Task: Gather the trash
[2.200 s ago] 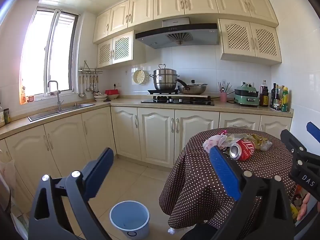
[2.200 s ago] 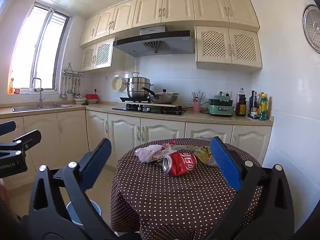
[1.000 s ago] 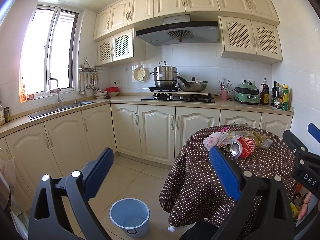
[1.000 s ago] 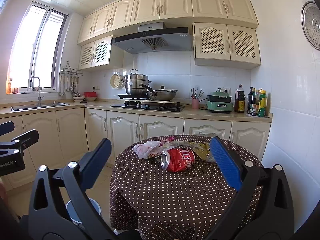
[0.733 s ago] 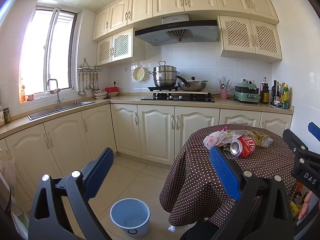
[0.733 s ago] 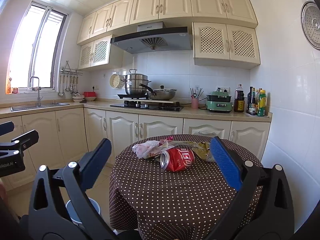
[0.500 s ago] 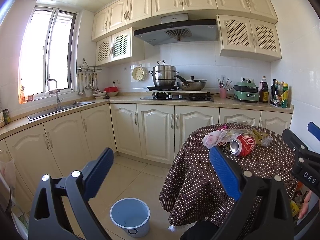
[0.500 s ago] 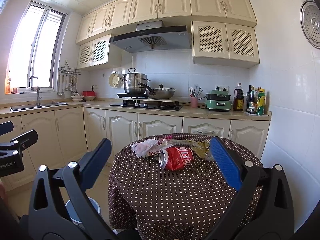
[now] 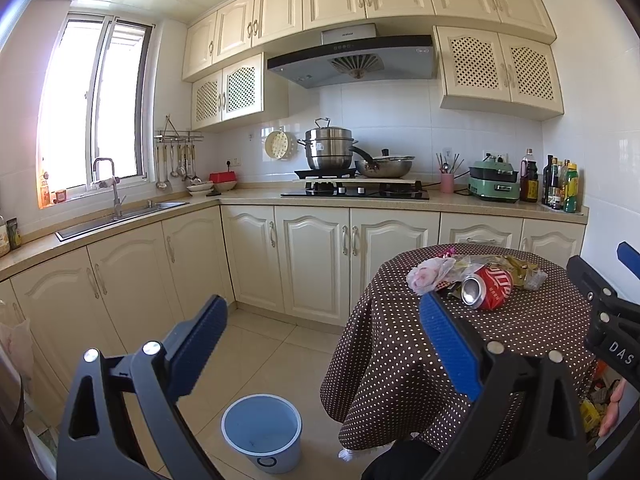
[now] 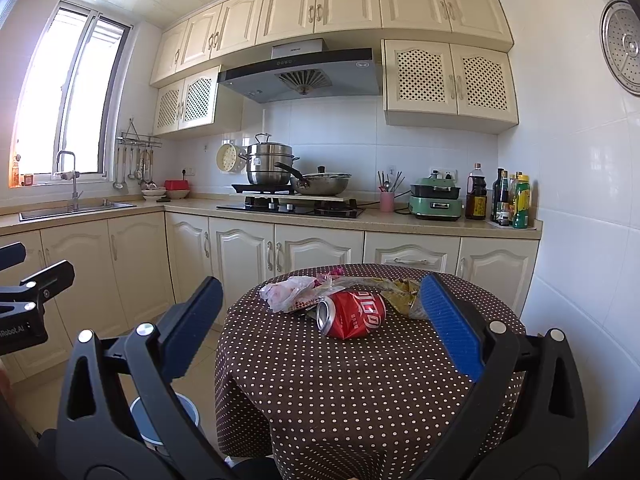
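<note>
A crushed red soda can lies on its side on a round table with a brown polka-dot cloth. Behind it lie a pink-white crumpled plastic bag and a yellowish wrapper. My right gripper is open and empty, held in front of the can and short of it. My left gripper is open and empty, left of the table, above the floor. The can and bag also show in the left wrist view. A light blue bucket stands on the floor beside the table.
Cream kitchen cabinets run along the back and left walls. The counter holds a stove with pots, a sink, a green cooker and bottles. The tiled floor lies between table and cabinets.
Both views have shifted slightly; the table and can sit a little lower and nearer in the right wrist view. Both grippers stay open.
</note>
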The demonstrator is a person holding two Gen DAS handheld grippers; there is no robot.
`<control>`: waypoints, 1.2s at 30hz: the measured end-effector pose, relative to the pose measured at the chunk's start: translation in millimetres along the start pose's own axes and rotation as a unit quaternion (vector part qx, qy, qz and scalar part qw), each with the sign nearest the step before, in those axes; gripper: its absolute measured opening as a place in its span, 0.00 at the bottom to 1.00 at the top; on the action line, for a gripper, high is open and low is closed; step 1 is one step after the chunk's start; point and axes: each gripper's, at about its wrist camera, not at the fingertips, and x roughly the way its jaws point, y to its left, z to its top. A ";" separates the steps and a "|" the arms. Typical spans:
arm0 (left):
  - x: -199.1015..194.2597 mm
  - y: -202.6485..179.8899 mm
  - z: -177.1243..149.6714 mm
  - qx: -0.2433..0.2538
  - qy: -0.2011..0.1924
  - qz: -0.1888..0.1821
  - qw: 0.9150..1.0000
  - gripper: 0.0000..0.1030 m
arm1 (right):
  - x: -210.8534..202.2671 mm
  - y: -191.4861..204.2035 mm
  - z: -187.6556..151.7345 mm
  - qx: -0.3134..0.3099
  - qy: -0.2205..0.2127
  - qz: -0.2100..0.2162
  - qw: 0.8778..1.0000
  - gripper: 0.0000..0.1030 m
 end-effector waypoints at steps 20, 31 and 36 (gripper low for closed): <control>28.2 -7.8 -4.5 0.022 0.022 0.006 0.999 0.92 | 34.5 -10.9 -13.2 0.017 0.037 -0.001 0.999 0.94; 114.4 -50.3 -12.7 0.059 0.090 -0.062 0.992 0.92 | 105.8 -62.1 -40.7 0.059 0.109 -0.047 0.991 0.94; 146.3 -67.3 -21.4 0.056 0.120 -0.084 0.988 0.92 | 131.1 -80.7 -55.4 0.076 0.146 -0.056 0.985 0.94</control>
